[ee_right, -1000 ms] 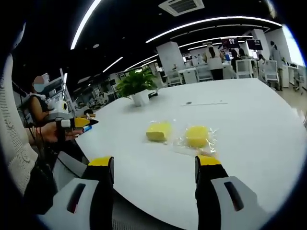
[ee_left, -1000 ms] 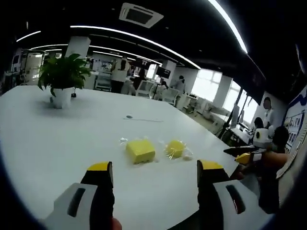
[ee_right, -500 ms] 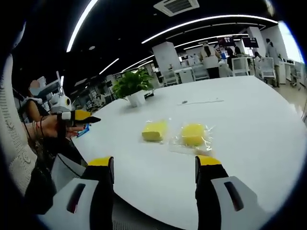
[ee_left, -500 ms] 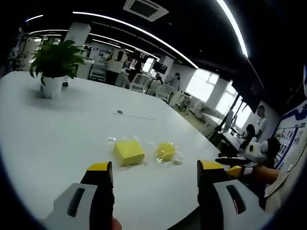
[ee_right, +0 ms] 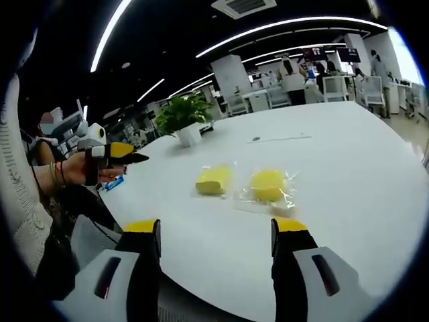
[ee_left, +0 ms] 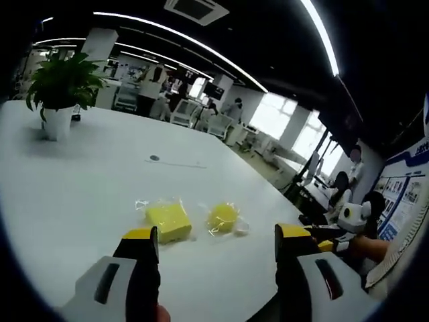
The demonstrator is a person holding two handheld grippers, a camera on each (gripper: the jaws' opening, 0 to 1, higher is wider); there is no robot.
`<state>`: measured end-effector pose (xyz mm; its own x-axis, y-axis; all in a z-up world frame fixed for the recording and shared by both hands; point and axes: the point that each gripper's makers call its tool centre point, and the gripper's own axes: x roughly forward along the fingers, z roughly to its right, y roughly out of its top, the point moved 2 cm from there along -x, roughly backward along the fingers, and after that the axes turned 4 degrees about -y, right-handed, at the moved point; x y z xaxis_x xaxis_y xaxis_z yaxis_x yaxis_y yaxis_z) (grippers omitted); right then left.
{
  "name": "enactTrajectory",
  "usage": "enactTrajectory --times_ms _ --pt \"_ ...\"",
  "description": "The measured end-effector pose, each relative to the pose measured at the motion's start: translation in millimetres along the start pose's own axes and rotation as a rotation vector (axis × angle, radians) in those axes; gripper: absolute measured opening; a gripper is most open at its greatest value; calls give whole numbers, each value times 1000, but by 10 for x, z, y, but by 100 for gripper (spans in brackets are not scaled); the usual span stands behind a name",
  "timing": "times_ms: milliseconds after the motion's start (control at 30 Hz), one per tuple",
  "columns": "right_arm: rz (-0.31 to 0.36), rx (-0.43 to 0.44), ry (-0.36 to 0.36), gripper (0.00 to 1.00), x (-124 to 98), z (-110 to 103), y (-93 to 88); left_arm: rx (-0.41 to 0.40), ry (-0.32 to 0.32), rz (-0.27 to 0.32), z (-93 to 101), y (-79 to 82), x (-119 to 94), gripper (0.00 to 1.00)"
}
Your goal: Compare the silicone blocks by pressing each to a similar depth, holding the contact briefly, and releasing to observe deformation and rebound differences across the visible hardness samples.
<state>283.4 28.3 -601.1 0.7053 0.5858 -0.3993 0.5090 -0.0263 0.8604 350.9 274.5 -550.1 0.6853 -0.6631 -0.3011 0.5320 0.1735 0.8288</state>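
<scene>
Claws, left (ee_left: 216, 243) and right (ee_right: 216, 236), hang spread and empty (pre-press approach, I judge); yellow silicone blocks in clear wrap, square (ee_left: 168, 222) and rounder (ee_left: 223, 217), lie ahead on the white counter (ee_left: 80, 181).

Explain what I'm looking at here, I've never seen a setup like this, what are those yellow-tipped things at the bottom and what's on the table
There is no robot here. A person holds a hand tool with a two-jaw claw in each hand, and a small fisheye camera rides on each tool, looking forward along its jaws. One picture comes from the left claw, the other from the right claw. The yellow-tipped grey prongs at the bottom are each claw's own two jaws, standing apart and open, holding nothing.

On the white table lie two yellow blocks, side by side, each in a clear plastic wrapper: a squarish block and a rounder block. Neither claw touches them. Further back stands a potted plant and a thin cable lies on the table.

In the right claw's picture, the person's hand holds the other claw at the left edge. Behind is an open office.
</scene>
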Motion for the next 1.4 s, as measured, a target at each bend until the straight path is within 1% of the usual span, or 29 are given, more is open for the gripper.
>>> enactTrajectory --times_ms 167,333,433,533,667,833,967,1400 --pt "-10 -1 8 61 40 -18 1 3 -20 -12 25 20 102 69" --pt "-27 -7 12 61 64 -37 -24 -6 -16 -20 15 16 223 69" --pt "-33 -4 15 61 77 -45 -38 -28 -30 -16 31 26 313 69" --pt "-50 -7 11 61 95 -33 -68 -20 -39 -22 54 42 402 69" --pt "-55 -3 11 61 111 -17 -71 -29 -55 -27 65 42 495 69" --pt "-56 2 11 61 136 5 -59 -30 -60 -36 50 48 605 69" --pt "-74 -11 1 62 159 24 -86 -32 -69 -37 33 73 680 70" --pt "-94 13 -7 62 194 84 -128 -82 -98 -30 -5 141 964 70"
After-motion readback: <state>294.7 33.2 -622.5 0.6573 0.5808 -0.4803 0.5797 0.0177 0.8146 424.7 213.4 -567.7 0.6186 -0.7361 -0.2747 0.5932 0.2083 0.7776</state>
